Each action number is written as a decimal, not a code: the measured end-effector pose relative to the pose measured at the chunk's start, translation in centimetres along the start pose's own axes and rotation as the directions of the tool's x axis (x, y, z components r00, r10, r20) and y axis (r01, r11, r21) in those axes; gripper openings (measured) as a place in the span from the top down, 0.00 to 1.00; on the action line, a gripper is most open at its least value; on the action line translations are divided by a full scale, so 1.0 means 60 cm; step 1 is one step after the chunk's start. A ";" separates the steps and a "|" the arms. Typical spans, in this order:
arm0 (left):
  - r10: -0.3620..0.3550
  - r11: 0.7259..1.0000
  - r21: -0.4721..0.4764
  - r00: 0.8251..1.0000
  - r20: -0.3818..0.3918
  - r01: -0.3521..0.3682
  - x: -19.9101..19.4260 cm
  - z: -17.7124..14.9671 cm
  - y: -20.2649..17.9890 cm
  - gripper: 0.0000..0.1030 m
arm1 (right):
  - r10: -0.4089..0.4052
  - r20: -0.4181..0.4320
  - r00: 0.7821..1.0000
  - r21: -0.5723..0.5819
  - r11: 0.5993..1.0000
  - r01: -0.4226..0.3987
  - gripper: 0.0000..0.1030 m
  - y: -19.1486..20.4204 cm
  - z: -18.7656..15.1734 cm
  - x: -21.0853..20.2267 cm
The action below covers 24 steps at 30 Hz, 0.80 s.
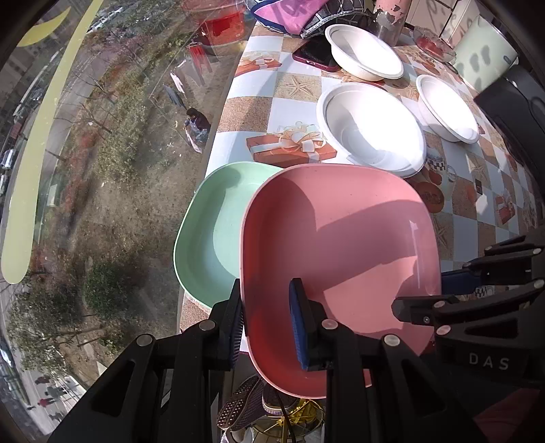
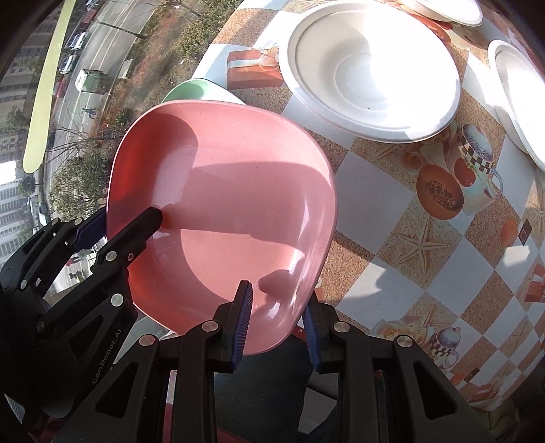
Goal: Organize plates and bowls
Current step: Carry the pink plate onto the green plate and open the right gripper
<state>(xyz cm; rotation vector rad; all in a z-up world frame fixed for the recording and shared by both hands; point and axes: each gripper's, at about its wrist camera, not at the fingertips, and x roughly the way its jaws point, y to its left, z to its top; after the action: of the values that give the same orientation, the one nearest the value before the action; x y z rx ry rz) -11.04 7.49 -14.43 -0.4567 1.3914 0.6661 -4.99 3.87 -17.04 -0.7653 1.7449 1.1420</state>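
A pink plate (image 1: 337, 259) is held over the table's near left corner, tilted, above a green plate (image 1: 211, 231). My left gripper (image 1: 267, 320) is shut on the pink plate's left rim, one finger inside, one outside. My right gripper (image 2: 277, 323) is shut on its near right rim (image 2: 306, 293); it also shows in the left wrist view (image 1: 442, 289). The pink plate (image 2: 221, 218) fills the right wrist view, with the green plate's edge (image 2: 197, 89) behind it. Three white bowls (image 1: 371, 126) (image 1: 362, 51) (image 1: 446, 107) stand further back.
The table has a checkered cloth (image 1: 259, 112) and stands against a window (image 1: 102, 170). A phone (image 1: 315, 54), a metal cup (image 1: 388, 24), a pale green pot (image 1: 483, 54) and a glass dish (image 1: 432, 42) sit at the far end. Shoes (image 1: 248, 402) lie below.
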 end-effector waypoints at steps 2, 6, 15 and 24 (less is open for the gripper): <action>0.014 1.000 0.007 1.000 0.007 -0.014 0.001 0.005 0.004 0.74 | 0.007 -0.006 1.000 0.003 1.000 -0.007 0.69 0.002 0.004 0.004; 0.039 0.999 0.028 0.999 0.029 -0.040 0.003 0.015 0.018 0.74 | 0.030 -0.015 0.999 0.010 1.000 -0.029 0.69 0.012 0.014 0.015; 0.095 0.991 0.087 0.994 0.051 -0.099 0.033 0.044 0.052 0.74 | 0.137 -0.035 0.990 0.104 0.986 -0.132 0.69 0.022 0.049 0.051; 0.161 0.979 0.114 0.985 0.062 -0.168 0.064 0.058 0.061 0.59 | 0.155 -0.022 0.988 0.116 0.982 -0.152 0.66 0.032 0.066 0.056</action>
<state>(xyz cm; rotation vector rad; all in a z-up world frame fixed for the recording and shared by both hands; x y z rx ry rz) -10.69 13.08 -17.42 -0.2295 1.4201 0.7198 -6.70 8.17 -20.10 -0.5900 1.9041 1.1258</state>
